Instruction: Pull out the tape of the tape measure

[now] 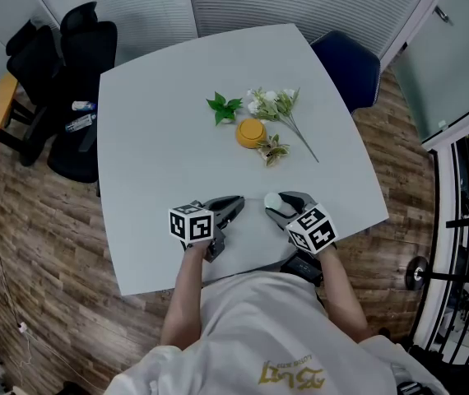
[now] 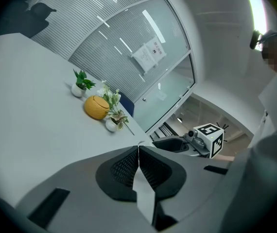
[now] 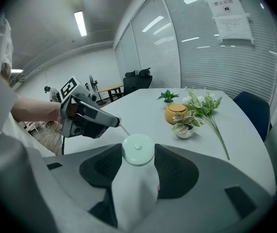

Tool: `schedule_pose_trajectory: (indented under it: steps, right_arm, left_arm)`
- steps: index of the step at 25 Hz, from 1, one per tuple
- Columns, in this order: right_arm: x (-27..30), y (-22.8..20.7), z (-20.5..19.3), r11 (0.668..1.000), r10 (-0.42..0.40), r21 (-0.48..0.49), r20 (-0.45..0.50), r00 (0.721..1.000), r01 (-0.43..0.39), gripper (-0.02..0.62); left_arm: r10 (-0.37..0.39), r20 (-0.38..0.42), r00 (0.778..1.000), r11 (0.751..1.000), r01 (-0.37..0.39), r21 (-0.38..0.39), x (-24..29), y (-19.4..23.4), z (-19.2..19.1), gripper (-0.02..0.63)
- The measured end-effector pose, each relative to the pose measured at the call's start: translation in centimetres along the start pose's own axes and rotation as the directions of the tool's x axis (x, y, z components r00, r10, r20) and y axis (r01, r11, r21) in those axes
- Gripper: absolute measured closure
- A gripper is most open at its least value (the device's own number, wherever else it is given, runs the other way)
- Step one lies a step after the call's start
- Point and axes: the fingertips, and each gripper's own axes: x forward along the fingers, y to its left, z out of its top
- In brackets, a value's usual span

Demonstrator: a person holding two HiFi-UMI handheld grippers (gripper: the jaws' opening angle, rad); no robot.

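Pinching the end of the tape [image 3: 124, 128] with its jaws pressed together, the left gripper [image 1: 236, 205] sits over the near edge of the table [image 1: 136, 138]. The short pale strip runs right to the tape measure [image 3: 137, 150], a round white case clamped between the wide-set jaws of the right gripper [image 1: 279, 207], just beside the left one. Toward the far edge lie a leafy sprig [image 1: 224, 107], an orange pot [image 1: 251, 132] and a spray of white flowers [image 1: 274, 104].
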Motion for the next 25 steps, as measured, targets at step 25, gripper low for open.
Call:
schedule_pose_trajectory:
  steps: [25]
  right_arm:
    - [0.1,-1.0,-1.0,0.999,-0.019,0.026,-0.026,0.999,0.02,0.37]
  left_arm:
    - [0.038,0.0,0.999,0.999,-0.038,-0.029,-1.0,1.7,-0.4,0.597]
